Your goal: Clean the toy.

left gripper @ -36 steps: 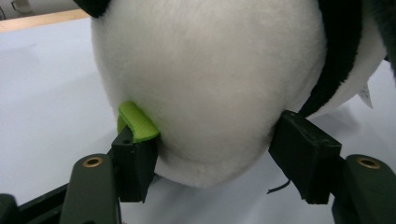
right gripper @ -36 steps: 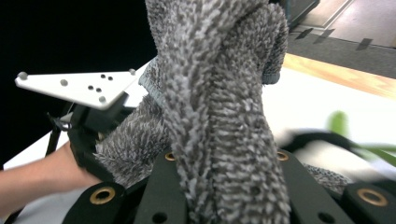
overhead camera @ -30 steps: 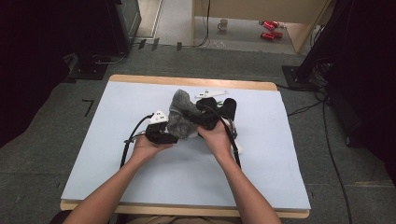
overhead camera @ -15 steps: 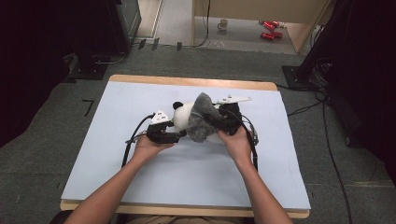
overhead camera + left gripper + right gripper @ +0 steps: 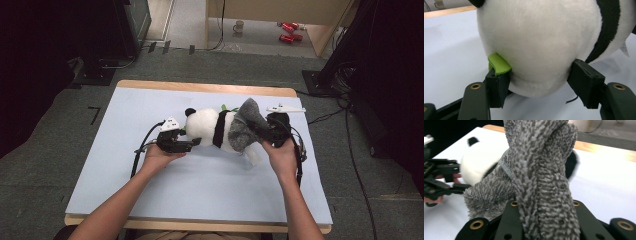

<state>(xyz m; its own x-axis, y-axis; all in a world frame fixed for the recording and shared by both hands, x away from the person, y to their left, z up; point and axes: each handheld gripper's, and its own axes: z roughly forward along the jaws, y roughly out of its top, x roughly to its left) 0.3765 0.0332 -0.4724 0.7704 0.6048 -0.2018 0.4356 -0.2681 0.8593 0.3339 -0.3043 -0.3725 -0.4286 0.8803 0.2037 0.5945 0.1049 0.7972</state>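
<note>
Here the toy panda (image 5: 210,129) lies on its side in the middle of the counter (image 5: 115,165), its lower half wrapped in a grey cloth (image 5: 247,127). The left tongs (image 5: 196,143) are clamped on the panda's white head, beside a green tag (image 5: 498,64). The right tongs (image 5: 270,131) are clamped on the cloth. On the floor beyond the counter stand a mug (image 5: 239,26) and red cans (image 5: 286,31).

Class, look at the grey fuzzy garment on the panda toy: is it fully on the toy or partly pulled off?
Partly off. The grey garment is bunched at the panda's lower end, its loose part pinched in the right gripper.
</note>
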